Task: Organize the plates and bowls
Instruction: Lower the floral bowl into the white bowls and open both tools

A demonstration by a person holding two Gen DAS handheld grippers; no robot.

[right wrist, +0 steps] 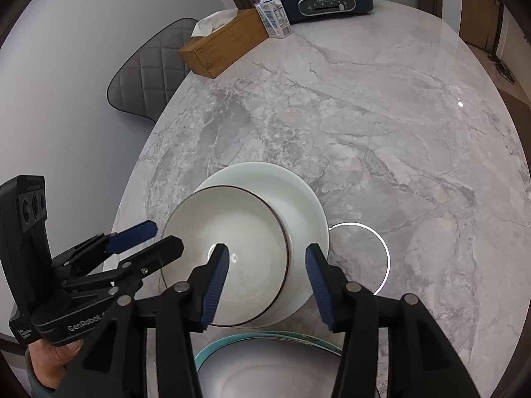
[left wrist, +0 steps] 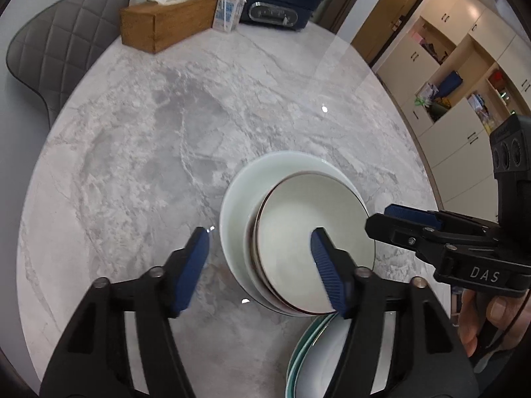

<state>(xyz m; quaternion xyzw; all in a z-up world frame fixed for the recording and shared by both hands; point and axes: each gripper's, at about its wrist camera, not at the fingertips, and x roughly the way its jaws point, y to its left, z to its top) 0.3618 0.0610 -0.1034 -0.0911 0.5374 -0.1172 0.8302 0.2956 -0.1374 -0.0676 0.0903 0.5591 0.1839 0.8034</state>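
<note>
On the near part of the marble worktop (right wrist: 381, 126) sits a wide white plate (right wrist: 298, 195), and on it rests a brown-rimmed bowl (right wrist: 232, 242), tilted and off-centre toward the left side rather than nested flat. Closer still lies a teal-rimmed plate (right wrist: 265, 364), just beside the stack.

The right claw (right wrist: 267, 257) hangs over the bowl with its jaws apart — one blue finger above the bowl's hollow, the other outside its right rim, so it straddles the wall without visibly pinching it. The left claw (left wrist: 260, 238) is spread wide too, one finger over the bowl, the other above bare marble, gripping nothing.

The bowl looks unsettled on the plate. A nudge from either finger could, I judge, slide it off the plate's shallow lip or knock it against the teal-rimmed plate — glazed ware on glazed ware gives little friction. Closing on only the thin rim risks the bowl pivoting out of the pads when lifted. The two claws are also near each other, so a hasty reach could make them collide.
</note>
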